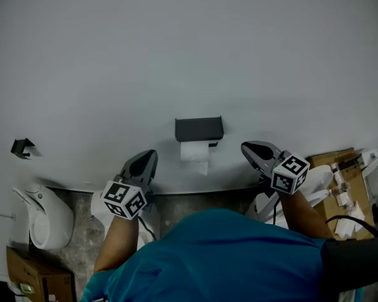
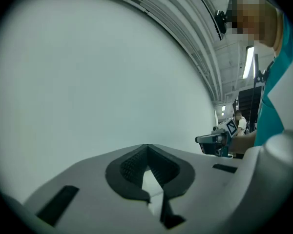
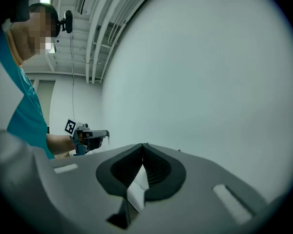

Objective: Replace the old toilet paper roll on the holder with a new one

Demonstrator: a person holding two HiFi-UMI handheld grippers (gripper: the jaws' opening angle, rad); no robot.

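Observation:
A black toilet paper holder [image 1: 199, 129] is fixed to the pale wall, with a white toilet paper roll [image 1: 194, 151] hanging just under it and a loose sheet dangling. My left gripper [image 1: 147, 157] is held below and left of the holder, pointing level at the wall, jaws shut and empty. My right gripper [image 1: 250, 148] is held to the holder's lower right, also shut with nothing in it. In the left gripper view the jaws [image 2: 146, 146] meet at a point facing bare wall. The right gripper view shows its jaws [image 3: 143, 146] likewise closed against bare wall.
A white ceramic fixture [image 1: 47, 219] stands at the lower left below a small black wall hook [image 1: 22, 147]. Cardboard boxes [image 1: 339, 168] and white items sit at the right, another box [image 1: 25, 270] at the bottom left. Each gripper shows in the other's view.

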